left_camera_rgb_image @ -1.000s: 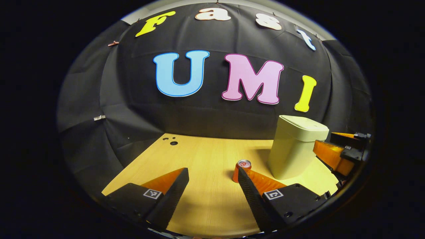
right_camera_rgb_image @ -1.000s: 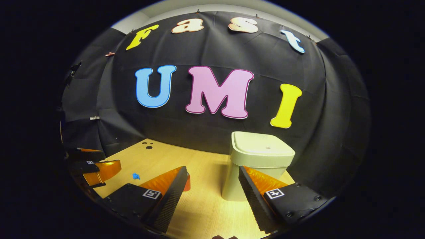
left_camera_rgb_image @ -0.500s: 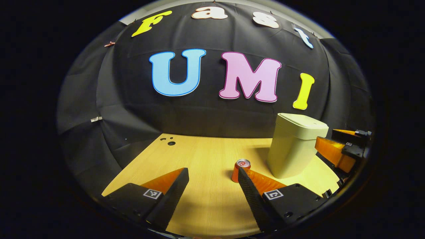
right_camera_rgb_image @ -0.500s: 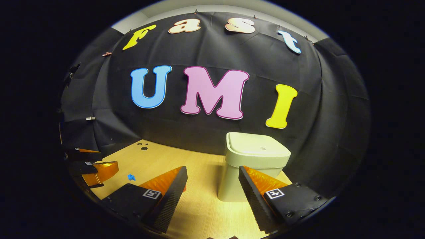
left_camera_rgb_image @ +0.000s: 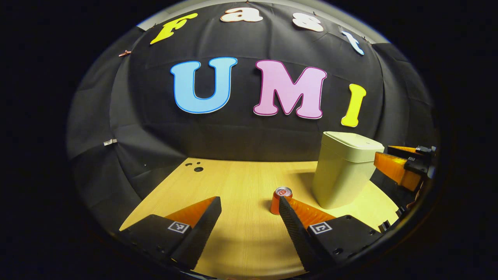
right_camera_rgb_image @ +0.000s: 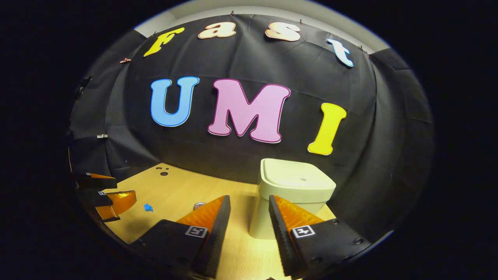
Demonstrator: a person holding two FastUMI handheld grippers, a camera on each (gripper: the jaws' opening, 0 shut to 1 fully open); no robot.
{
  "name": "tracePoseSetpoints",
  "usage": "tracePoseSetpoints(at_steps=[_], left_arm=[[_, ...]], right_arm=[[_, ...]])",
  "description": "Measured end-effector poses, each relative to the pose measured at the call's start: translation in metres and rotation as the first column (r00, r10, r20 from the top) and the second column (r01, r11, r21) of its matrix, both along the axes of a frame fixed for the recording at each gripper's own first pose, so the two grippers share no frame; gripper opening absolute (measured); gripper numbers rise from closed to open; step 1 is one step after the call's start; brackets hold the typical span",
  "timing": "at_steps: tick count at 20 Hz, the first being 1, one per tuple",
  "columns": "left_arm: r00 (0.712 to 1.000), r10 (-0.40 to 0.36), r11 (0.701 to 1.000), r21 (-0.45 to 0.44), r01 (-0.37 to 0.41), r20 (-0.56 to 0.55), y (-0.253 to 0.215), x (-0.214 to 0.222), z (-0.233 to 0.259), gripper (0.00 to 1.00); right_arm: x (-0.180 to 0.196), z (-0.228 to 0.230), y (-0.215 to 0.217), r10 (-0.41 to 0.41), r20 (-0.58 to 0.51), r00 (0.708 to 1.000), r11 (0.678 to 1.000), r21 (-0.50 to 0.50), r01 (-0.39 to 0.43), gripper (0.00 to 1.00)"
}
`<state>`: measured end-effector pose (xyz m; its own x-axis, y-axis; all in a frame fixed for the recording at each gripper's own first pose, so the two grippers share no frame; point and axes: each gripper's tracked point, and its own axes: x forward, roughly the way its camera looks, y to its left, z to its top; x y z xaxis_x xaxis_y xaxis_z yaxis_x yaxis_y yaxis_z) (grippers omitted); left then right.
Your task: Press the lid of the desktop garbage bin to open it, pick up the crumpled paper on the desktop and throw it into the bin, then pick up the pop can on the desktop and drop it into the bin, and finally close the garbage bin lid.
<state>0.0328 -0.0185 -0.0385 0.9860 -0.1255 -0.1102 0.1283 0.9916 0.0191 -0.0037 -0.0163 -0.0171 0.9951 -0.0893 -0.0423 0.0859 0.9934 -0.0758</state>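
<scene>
Two views. Left gripper view: left tongs (left_camera_rgb_image: 249, 212) spread apart, gripping nothing, above the wood-grain surface (left_camera_rgb_image: 233, 182); a cylindrical pop can (left_camera_rgb_image: 279, 200) stands upright near the smooth, boxy bin (left_camera_rgb_image: 342, 171), lid closed. Right gripper view: right tongs (right_camera_rgb_image: 249, 212) parted, empty, before the bin; small blue crumpled paper (right_camera_rgb_image: 148, 207) lies left.

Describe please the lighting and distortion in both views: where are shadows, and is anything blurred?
Left gripper view: fisheye bends the table edges; the bin and pop can cast shadows leftward. Right gripper view: bright glow on wood near the bin; nothing looks blurred.
</scene>
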Motion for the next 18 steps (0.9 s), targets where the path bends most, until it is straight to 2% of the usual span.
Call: tracePoseSetpoints(at_steps=[2,5,7,9,14,18], left_arm=[[1.0,-0.003,1.0,0.0,0.003,-0.003,-0.002,0.002,-0.001,0.96],[1.0,-0.006,1.0,-0.005,0.006,-0.01,-0.003,0.005,-0.001,0.96],[1.0,-0.009,1.0,-0.007,0.009,-0.017,-0.004,0.006,-0.004,0.96],[1.0,-0.012,1.0,-0.007,0.012,-0.024,-0.007,0.007,-0.006,0.96],[0.999,-0.023,1.0,0.002,0.023,-0.046,-0.013,0.008,-0.013,0.96],[0.998,-0.026,1.0,0.009,0.026,-0.061,-0.015,0.011,-0.018,0.96]], right_arm=[[0.001,-0.001,-0.002,-0.004,-0.008,1.0,1.0,0.002,0.004,0.43],[0.003,-0.003,-0.008,-0.02,-0.018,1.0,1.0,0.007,0.021,0.3],[0.004,-0.001,-0.013,-0.031,-0.01,0.999,0.999,0.009,0.031,0.15],[0.007,-0.001,-0.013,-0.019,-0.013,1.0,1.0,0.004,0.019,0.06],[0.003,0.005,-0.003,0.052,-0.011,0.999,0.996,0.078,-0.051,0.07],[0.024,0.012,-0.019,0.041,-0.033,0.999,0.997,0.068,-0.039,0.05]])
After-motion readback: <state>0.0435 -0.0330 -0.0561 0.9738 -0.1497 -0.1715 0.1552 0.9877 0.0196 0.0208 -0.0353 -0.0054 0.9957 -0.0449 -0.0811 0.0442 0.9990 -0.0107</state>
